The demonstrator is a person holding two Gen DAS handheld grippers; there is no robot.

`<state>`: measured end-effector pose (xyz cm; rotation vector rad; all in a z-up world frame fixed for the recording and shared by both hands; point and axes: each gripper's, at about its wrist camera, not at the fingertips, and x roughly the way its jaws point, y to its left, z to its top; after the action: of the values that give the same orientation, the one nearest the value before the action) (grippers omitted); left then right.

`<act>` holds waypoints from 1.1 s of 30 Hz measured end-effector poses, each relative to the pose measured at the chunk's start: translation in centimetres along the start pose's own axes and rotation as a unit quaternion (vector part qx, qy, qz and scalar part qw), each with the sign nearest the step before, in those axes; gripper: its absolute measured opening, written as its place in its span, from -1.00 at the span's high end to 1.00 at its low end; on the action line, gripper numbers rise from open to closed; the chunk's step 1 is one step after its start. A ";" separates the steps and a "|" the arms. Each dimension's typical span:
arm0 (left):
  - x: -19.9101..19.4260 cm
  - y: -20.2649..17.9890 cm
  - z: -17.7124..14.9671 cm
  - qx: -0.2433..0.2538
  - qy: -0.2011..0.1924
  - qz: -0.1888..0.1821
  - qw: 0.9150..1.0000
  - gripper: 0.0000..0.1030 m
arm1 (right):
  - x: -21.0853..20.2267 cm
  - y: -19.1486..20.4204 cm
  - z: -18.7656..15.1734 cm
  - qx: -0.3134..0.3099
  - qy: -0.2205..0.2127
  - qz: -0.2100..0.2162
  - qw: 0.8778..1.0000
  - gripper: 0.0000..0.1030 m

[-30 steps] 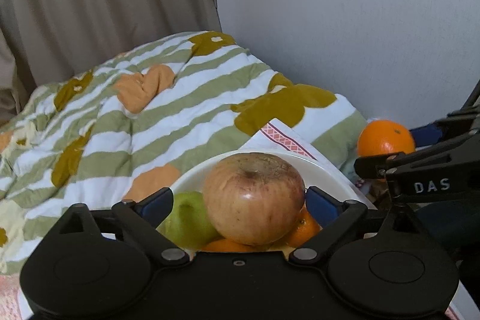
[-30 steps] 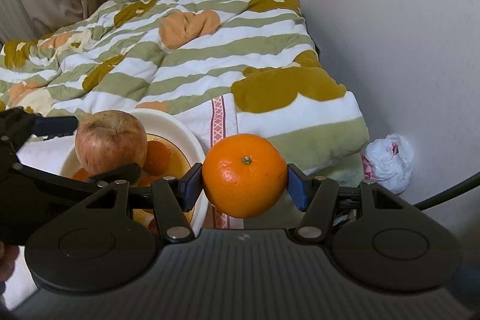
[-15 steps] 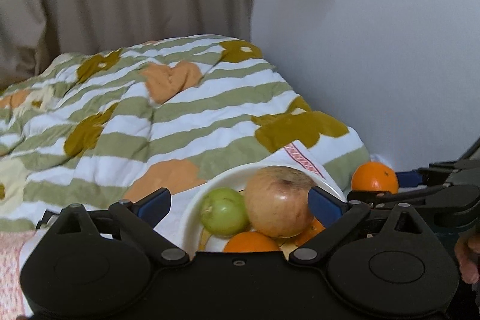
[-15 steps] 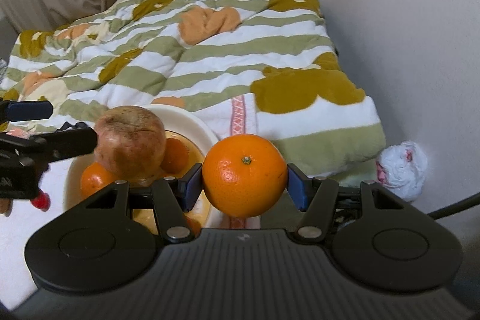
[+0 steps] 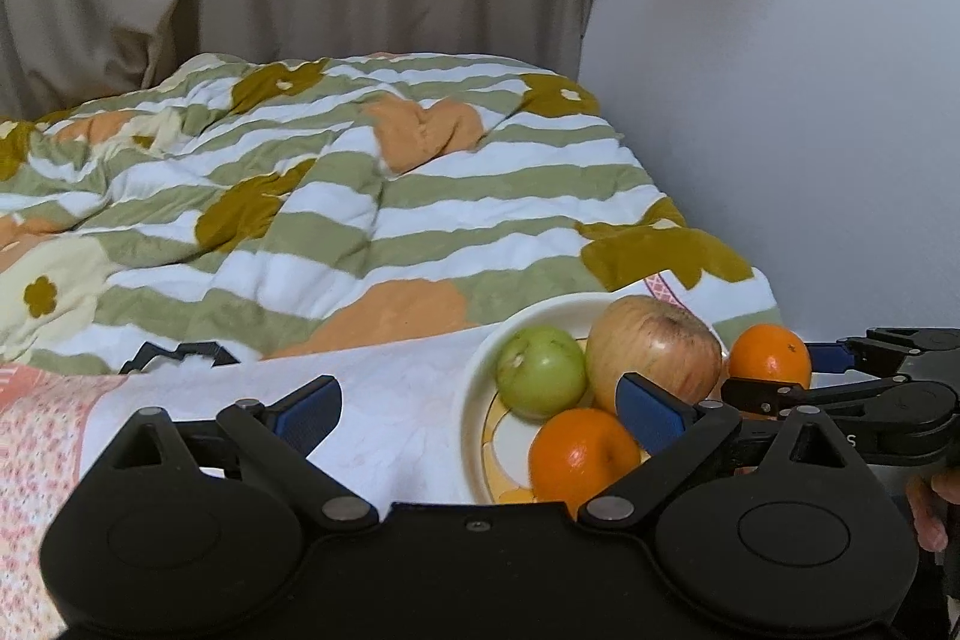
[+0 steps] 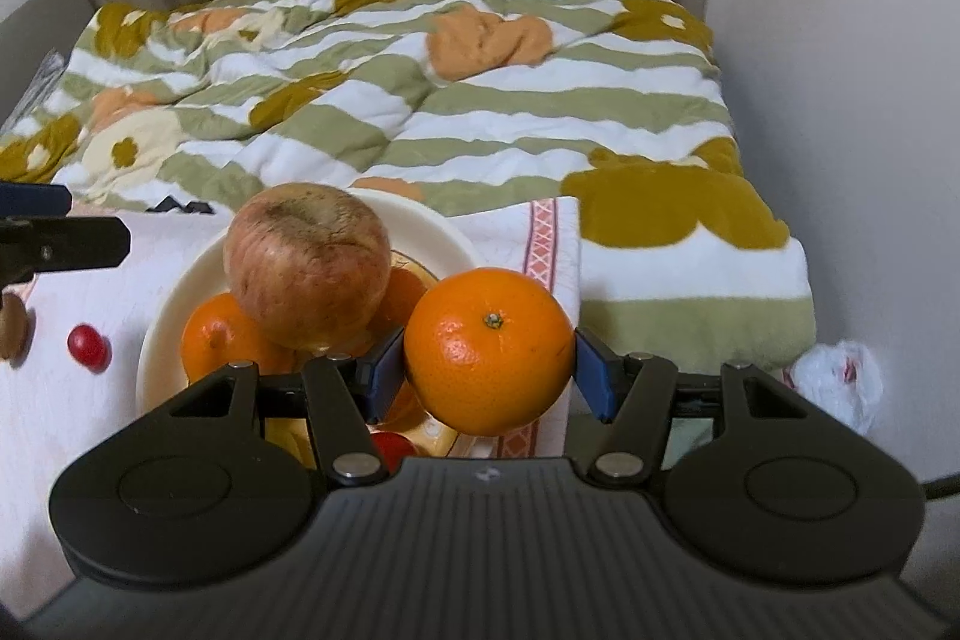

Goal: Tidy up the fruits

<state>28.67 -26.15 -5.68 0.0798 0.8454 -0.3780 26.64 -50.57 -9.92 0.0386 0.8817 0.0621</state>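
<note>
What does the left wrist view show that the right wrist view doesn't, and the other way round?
Only the left wrist view shows the green apple in the bowl and the open left gripper, with nothing between its fingers.

Only the right wrist view shows the red cherry tomato on the white cloth, left of the bowl, another red one low in the bowl, and the crumpled white bag by the wall.

Both show the bowl, the big apple, an orange inside the bowl, the striped blanket and the held orange in the right gripper.
</note>
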 end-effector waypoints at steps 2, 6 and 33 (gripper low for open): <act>-0.3 0.1 -0.3 -0.001 -0.001 0.004 1.000 -0.94 | 0.1 0.3 -0.2 -0.011 -0.001 0.004 1.000 -0.45; -1.3 0.5 -1.2 -0.006 -0.001 0.014 1.000 -0.94 | 0.4 1.1 -0.7 -0.038 -0.006 0.001 0.999 -0.48; -18.3 3.0 -8.6 -0.051 -0.099 0.073 0.991 -0.96 | -15.6 8.2 -3.3 -0.023 -0.112 0.026 0.993 -1.00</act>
<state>12.63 -16.14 1.98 0.0085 0.6568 -0.1999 13.89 -43.49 0.47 0.0253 0.6547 0.1244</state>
